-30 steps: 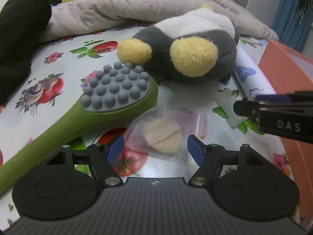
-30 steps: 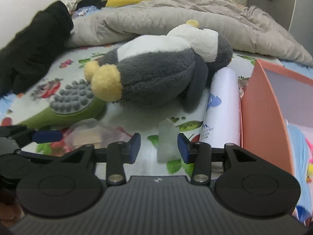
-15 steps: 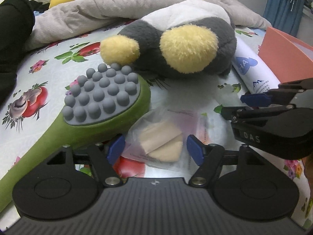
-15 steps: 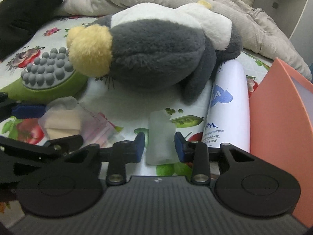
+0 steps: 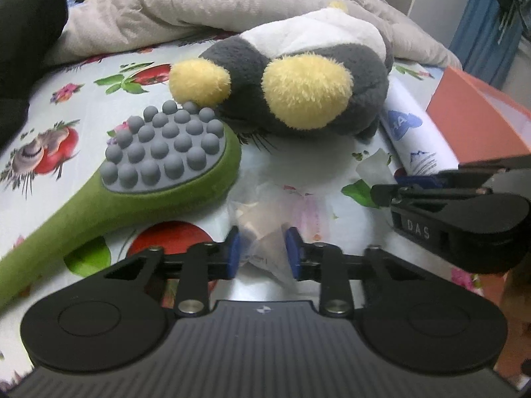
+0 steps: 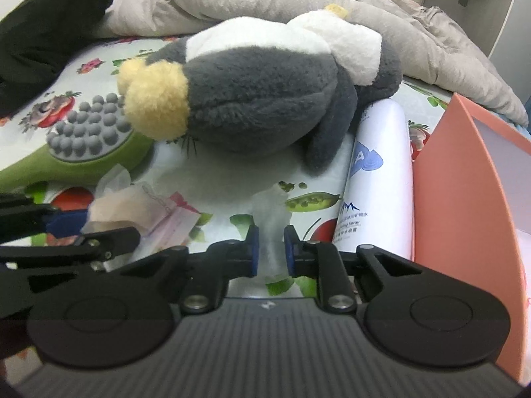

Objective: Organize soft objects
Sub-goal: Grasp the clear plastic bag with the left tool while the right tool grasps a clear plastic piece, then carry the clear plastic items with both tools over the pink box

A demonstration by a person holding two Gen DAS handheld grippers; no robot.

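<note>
Both hand-held grippers pinched small soft packets on the fruit-print bed sheet [image 5: 49, 106].

The left gripper [image 5: 260, 253] was closing, its blue pads squeezing a clear plastic bag of beige sponge wedges [image 5: 265, 242] beside a green massage brush with grey rubber nubs [image 5: 166, 156]. The right gripper [image 6: 269, 250] was pressed onto a translucent white pouch [image 6: 270, 222], just before a grey-and-white plush penguin [image 6: 262, 96], a white spray can [image 6: 378, 179] and an orange box [image 6: 464, 192].
</note>
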